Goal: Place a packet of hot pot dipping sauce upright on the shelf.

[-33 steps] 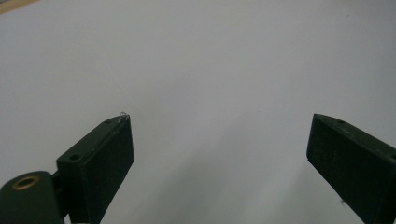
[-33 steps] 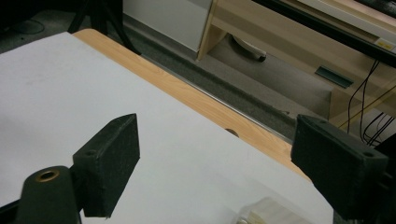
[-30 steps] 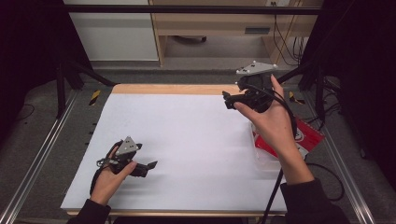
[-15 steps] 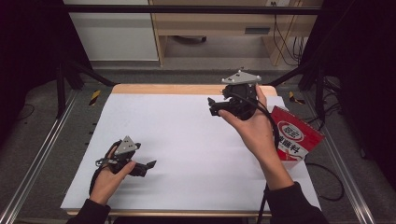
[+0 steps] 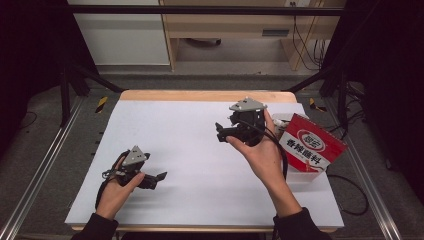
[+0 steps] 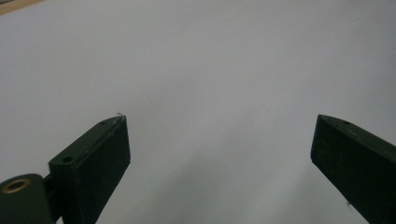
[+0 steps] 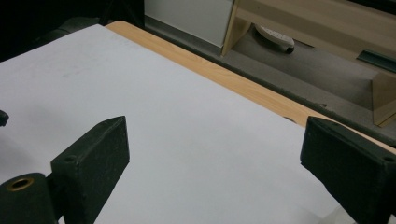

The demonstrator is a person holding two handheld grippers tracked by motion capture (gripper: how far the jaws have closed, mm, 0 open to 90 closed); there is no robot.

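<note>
My left gripper rests low near the front left of the white table sheet, jaws pointing right. In the left gripper view the left gripper stands open over bare white sheet. A hand holds my right gripper above the sheet right of centre, jaws pointing left. Its jaws have just been opening, and in the right gripper view the right gripper is open with nothing between the jaws. A red and white printed packet lies at the table's right edge, behind the right hand.
The wooden table edge runs along the back of the sheet. Metal frame rails flank the table on both sides. A wooden shelf unit and cables lie beyond the far edge.
The right hand has carried its gripper down and to the left from the back right corner, uncovering the red packet. The left hand and its gripper have stayed put.
</note>
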